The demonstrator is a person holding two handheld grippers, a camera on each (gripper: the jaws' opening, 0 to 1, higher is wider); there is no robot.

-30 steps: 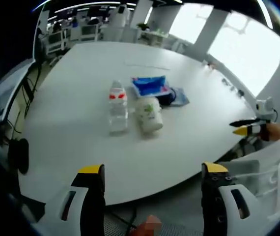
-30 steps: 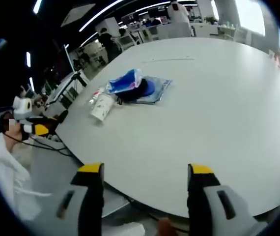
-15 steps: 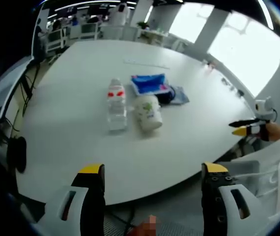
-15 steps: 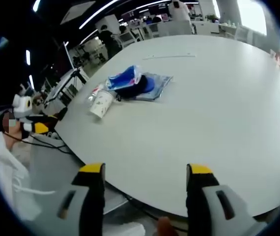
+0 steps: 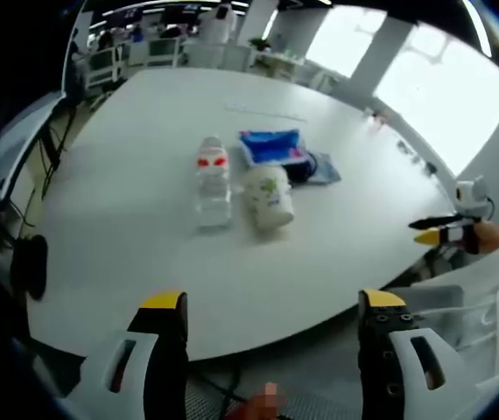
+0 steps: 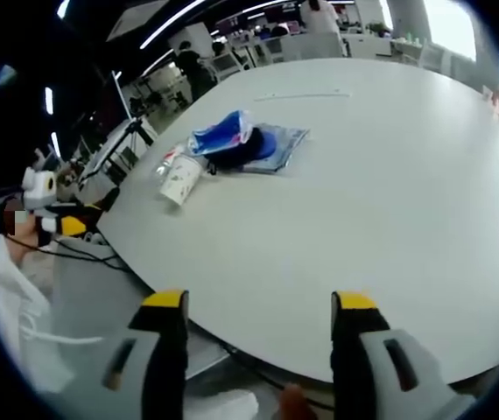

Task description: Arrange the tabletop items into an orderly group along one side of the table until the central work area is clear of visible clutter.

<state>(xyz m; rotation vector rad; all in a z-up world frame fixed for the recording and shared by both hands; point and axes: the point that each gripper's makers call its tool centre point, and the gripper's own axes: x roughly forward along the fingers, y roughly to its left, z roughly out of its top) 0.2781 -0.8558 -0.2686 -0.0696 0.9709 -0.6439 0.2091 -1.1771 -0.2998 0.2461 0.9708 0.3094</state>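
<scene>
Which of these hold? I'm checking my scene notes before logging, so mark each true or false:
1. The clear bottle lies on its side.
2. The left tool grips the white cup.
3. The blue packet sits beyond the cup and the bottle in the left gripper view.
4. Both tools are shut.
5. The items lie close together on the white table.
1. True: the clear bottle lies flat.
2. False: the left tool is open and empty, short of the table edge, and the white cup lies untouched.
3. True: the blue packet is farther off.
4. False: the right tool is open too.
5. True: they cluster on the white table.
</scene>
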